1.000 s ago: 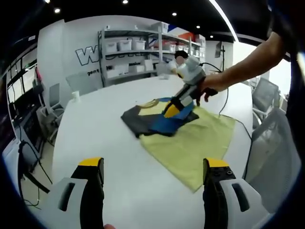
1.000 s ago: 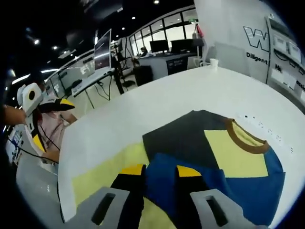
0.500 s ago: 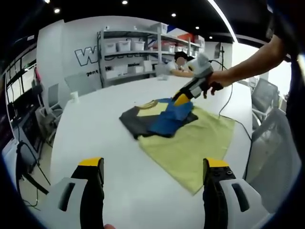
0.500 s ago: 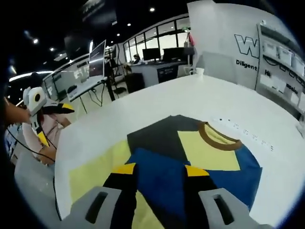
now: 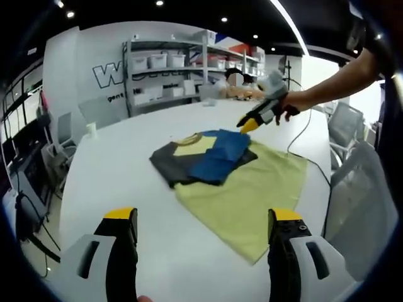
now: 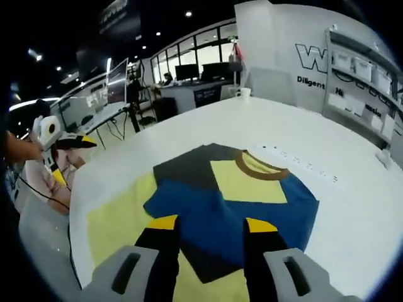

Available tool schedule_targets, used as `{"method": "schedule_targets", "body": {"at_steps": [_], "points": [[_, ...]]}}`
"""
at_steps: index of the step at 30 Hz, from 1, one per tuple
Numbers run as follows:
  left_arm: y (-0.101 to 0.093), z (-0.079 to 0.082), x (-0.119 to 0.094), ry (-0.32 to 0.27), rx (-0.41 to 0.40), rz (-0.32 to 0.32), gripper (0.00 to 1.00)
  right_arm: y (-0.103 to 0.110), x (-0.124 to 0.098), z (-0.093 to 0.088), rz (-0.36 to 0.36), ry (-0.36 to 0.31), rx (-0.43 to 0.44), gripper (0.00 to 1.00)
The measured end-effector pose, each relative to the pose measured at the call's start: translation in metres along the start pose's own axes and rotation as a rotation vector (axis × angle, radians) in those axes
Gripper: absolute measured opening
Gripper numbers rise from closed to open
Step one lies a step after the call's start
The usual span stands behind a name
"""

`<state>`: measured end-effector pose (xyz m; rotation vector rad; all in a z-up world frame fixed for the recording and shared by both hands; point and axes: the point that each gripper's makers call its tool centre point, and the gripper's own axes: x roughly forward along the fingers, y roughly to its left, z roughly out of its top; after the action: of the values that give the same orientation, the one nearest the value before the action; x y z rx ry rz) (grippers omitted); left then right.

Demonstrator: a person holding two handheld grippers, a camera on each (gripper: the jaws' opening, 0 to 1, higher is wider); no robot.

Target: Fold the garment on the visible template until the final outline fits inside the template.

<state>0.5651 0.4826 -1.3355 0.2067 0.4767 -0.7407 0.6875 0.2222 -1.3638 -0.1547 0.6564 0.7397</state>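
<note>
Soft, limp blue-grey-yellow folded cotton shirt point(image 6: 230, 198) just ahead of empty, parted right hand-held gripper point(image 6: 204, 223); best pinched at an edge.

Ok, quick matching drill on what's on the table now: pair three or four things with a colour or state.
Things:
1. garment
2. template
3. left hand-held gripper
4. right hand-held gripper

States:
A. yellow-green sheet lying flat on the table
B. folded, lying partly off the sheet
C. open, raised above the blue fabric
D. open, held back from the cloth

Pairs: 1-B, 2-A, 3-D, 4-C
</note>
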Motion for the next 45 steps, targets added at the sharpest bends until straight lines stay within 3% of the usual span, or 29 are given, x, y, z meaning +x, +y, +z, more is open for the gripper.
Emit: {"method": "schedule_targets", "body": {"at_steps": [22,45], "points": [[-0.004,-0.003,0.006,0.015,0.003,-0.018,0.85,-0.013,-0.009,-0.071,-0.036,0.108,0.055,0.32],[-0.025,-0.017,0.025,0.04,-0.011,-0.067,0.83,-0.004,-0.059,-0.108,-0.057,0.105,0.089,0.32]]}}
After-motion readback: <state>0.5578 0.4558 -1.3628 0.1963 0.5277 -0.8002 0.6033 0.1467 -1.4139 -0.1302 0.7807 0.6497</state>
